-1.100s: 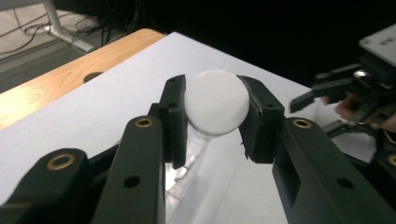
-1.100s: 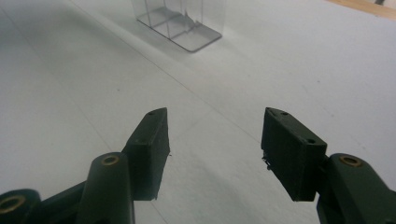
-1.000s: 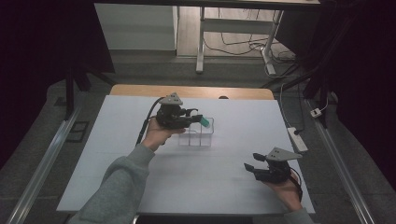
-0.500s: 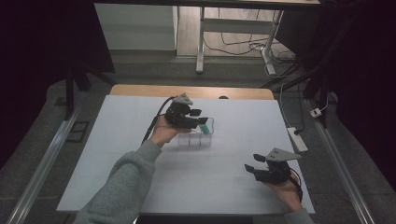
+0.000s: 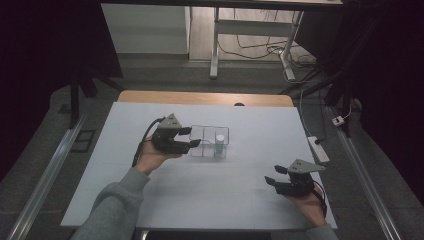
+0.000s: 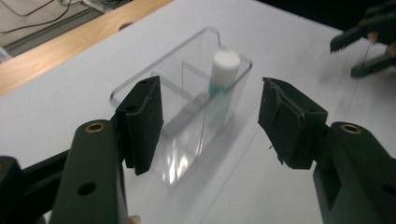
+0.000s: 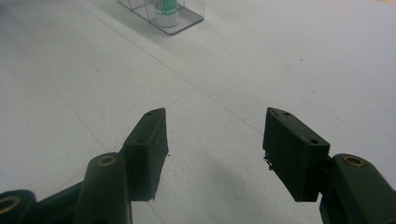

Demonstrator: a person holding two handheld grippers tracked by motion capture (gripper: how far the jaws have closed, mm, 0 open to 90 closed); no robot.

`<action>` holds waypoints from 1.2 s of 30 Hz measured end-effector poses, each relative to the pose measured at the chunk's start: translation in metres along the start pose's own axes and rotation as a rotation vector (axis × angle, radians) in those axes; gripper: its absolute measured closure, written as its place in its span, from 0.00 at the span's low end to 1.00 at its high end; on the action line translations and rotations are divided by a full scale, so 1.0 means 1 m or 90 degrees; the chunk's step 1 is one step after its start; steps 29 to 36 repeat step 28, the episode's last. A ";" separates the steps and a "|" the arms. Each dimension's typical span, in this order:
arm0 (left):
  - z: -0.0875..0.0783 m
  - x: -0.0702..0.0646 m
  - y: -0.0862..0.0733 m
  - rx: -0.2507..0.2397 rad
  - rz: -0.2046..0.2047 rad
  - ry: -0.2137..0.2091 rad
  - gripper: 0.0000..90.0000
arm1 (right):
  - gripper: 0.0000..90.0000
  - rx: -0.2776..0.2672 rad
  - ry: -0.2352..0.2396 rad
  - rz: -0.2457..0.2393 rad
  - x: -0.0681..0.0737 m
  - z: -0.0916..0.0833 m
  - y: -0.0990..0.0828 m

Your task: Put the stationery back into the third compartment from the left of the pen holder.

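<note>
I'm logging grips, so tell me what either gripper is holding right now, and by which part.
Nothing is held. The left gripper has just opened, with the clear box ahead of it; the right gripper is open above the table.

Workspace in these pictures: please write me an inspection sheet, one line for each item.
Surface: white table top, wooden strip at far edge.
Job's things: clear divided box; tube with white cap upright in its end compartment.
Clutter: nothing seen.
Grippers: left gripper open beside the box, jaws just opened, nothing between them; right gripper open over bare table, holding nothing.
Cables: black cable from left gripper; cords on floor.
Surroundings: power strip, dark curtains, table legs behind.
</note>
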State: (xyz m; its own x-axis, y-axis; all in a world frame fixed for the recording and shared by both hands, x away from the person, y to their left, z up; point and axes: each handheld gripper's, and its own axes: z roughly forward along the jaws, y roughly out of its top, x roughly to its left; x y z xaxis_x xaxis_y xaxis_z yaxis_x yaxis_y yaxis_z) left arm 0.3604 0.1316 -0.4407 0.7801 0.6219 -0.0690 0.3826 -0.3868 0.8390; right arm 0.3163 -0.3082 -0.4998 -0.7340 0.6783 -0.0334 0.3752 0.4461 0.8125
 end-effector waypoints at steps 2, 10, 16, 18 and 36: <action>-0.011 -0.001 -0.013 0.001 -0.004 0.006 0.44 | 0.44 0.001 0.000 0.002 -0.001 0.000 0.000; -0.042 -0.002 -0.057 0.008 -0.015 0.026 0.45 | 0.42 0.009 0.003 -0.005 -0.001 0.002 -0.001; -0.059 -0.002 -0.087 0.015 -0.041 0.040 0.44 | 0.42 0.010 0.001 -0.015 -0.001 0.003 0.000; -0.063 -0.004 -0.095 0.022 -0.044 0.040 0.44 | 0.42 0.002 0.005 -0.009 -0.002 0.003 0.000; -0.069 -0.008 -0.112 0.027 -0.054 0.041 0.43 | 0.41 -0.004 0.003 -0.013 -0.002 0.000 0.002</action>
